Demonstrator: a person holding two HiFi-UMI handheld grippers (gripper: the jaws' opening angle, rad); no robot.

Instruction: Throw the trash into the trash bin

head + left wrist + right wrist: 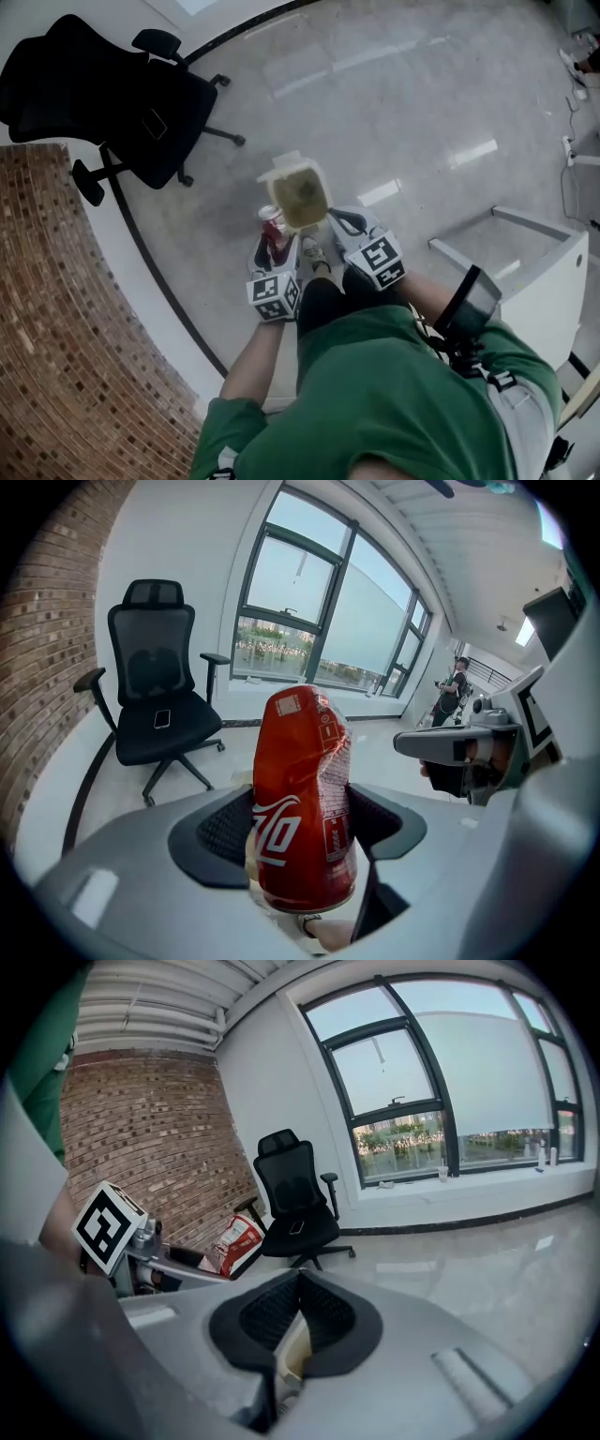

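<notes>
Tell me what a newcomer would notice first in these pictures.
A crushed red can, clamped in the left gripper, fills that gripper's view. In the head view the right gripper holds a yellowish plastic container by its edge over a glossy floor, with a black office chair at upper left.

black office chair [122, 103] by brick wall [47, 328] | phone [161, 720] on seat | large windows [450, 1082]
</notes>
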